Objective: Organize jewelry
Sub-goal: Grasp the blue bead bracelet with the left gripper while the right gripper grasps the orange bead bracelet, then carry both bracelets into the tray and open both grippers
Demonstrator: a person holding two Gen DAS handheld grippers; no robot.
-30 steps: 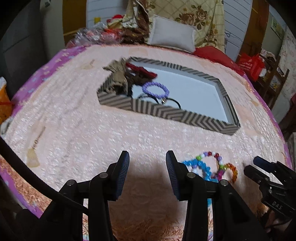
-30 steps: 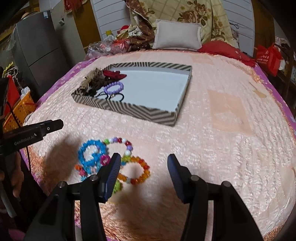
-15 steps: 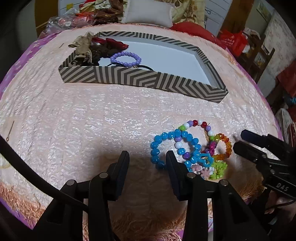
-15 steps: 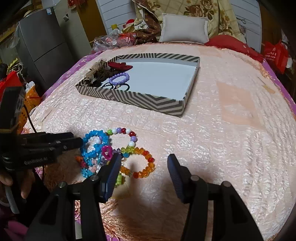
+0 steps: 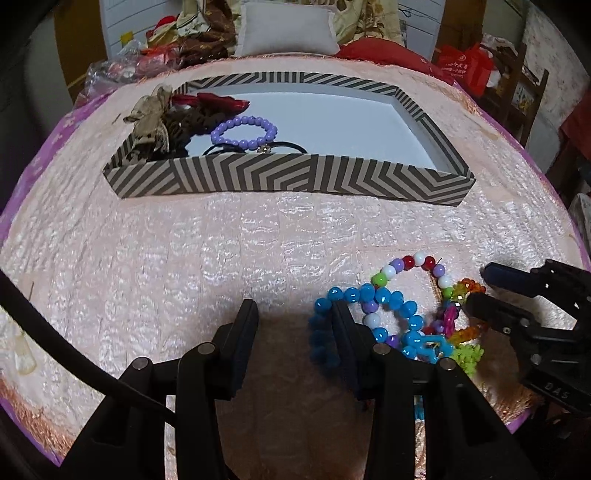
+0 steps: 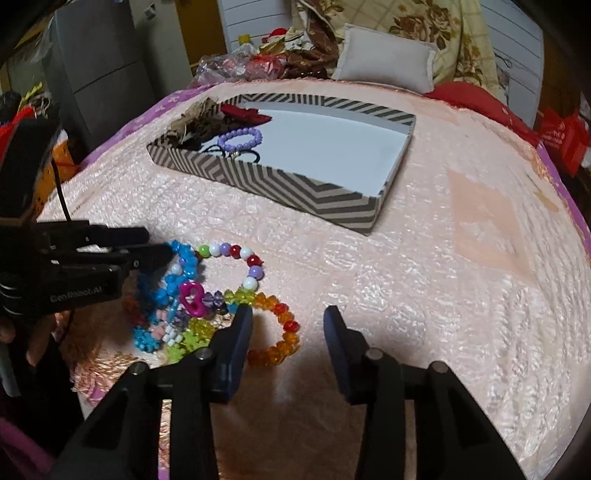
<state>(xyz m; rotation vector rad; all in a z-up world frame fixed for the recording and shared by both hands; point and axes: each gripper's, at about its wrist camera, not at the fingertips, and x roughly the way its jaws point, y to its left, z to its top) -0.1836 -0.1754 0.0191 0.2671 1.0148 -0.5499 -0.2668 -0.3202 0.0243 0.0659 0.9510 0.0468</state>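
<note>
A heap of bead bracelets lies on the pink bedspread near its front edge: a blue one (image 5: pixel 391 310), a multicoloured one (image 5: pixel 413 264) and an orange one (image 6: pixel 280 332). My left gripper (image 5: pixel 293 325) is open, its right finger at the blue bracelet's left side. My right gripper (image 6: pixel 288 325) is open, its left finger beside the orange bracelet. The striped tray (image 5: pixel 288 173) holds a purple bracelet (image 5: pixel 243 133), black hair ties (image 5: pixel 255 147) and fabric scrunchies (image 5: pixel 173 118) at its left end. The tray also shows in the right wrist view (image 6: pixel 280 184).
A grey pillow (image 5: pixel 288 33) and bundled cloth (image 5: pixel 199 40) lie at the bed's far end. A red bag (image 5: pixel 465 66) and wooden furniture stand at the right. A grey cabinet (image 6: pixel 96 70) stands left of the bed.
Both grippers have moved closer to the bracelet heap. The left gripper's right finger now reaches the blue bracelet. Both stay open.
</note>
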